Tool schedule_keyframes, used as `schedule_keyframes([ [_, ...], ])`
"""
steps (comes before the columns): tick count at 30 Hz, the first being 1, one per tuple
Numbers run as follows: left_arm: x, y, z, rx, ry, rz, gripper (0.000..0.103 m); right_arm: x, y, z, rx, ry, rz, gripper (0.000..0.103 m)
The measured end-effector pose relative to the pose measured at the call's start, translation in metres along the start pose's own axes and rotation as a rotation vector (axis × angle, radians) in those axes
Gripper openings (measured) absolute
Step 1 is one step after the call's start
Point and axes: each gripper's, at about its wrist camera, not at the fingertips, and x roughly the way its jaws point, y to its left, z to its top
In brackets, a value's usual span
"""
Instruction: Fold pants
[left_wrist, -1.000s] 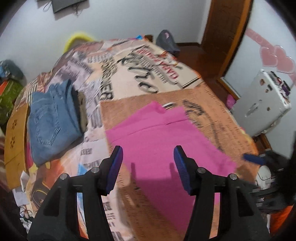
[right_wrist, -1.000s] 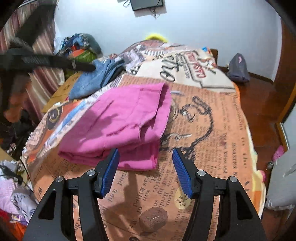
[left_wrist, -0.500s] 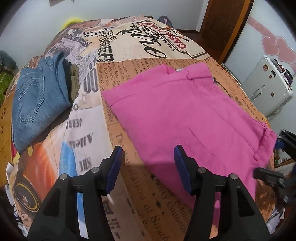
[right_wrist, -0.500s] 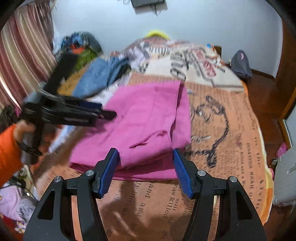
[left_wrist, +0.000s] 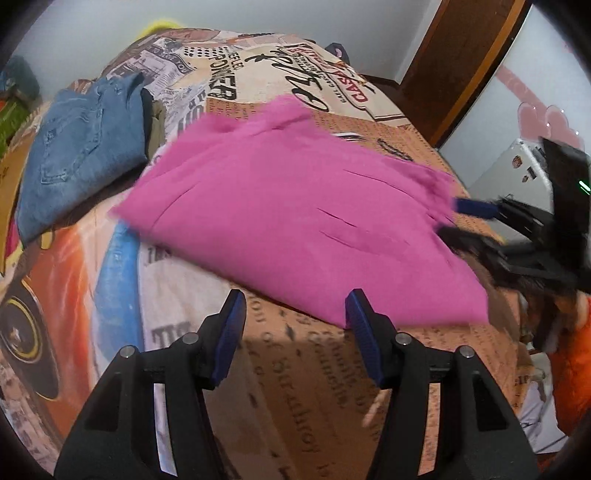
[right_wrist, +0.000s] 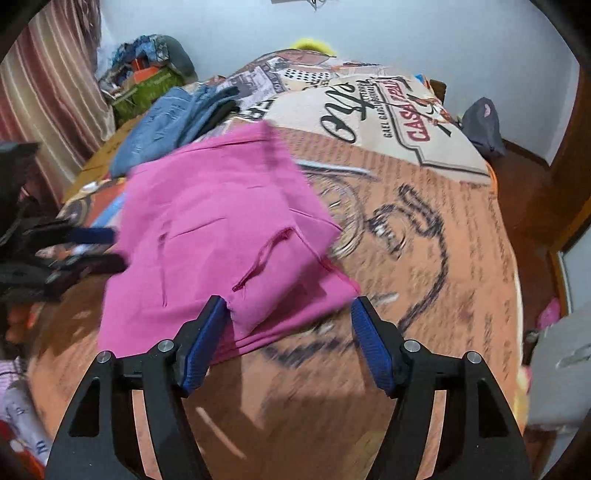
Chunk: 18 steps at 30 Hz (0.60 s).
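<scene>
Folded pink pants (left_wrist: 295, 221) lie flat on the printed bedspread (left_wrist: 314, 387); they also show in the right wrist view (right_wrist: 221, 236). My left gripper (left_wrist: 295, 336) is open and empty, just short of the pants' near edge. My right gripper (right_wrist: 288, 339) is open, with the pants' near corner lying between its jaws. The right gripper also shows in the left wrist view (left_wrist: 465, 221) at the pants' right side. The left gripper appears in the right wrist view (right_wrist: 96, 247) at the pants' left edge.
Folded blue jeans (left_wrist: 81, 147) lie on the bed left of the pink pants, over a darker garment. A pile of clothes (right_wrist: 147, 70) sits by the striped curtain. A dark bag (right_wrist: 480, 125) lies on the wooden floor. A white appliance (left_wrist: 517, 166) stands at the right.
Both grippers have dropped lower and closer to the pink pants. The right gripper's jaws now stand on either side of the near corner. Both stay open.
</scene>
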Motion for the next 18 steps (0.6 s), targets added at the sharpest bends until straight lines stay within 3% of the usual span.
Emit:
schedule_keyframes([
  [5,-0.006,0.004,-0.003,-0.02,-0.011,-0.01,0.054,0.026,-0.013,0.029,-0.031,0.005,-0.071,0.065],
  [9,-0.024,0.034,0.009,-0.081,-0.063,0.009,0.053,0.048,-0.024,0.05,-0.034,0.018,-0.104,0.063],
  [13,-0.035,0.071,0.032,-0.114,-0.115,0.084,0.053,0.047,-0.031,0.061,-0.009,-0.006,-0.098,0.06],
  [18,-0.012,0.113,0.054,-0.165,-0.084,0.069,0.053,0.026,-0.031,0.06,0.06,-0.06,-0.023,0.06],
])
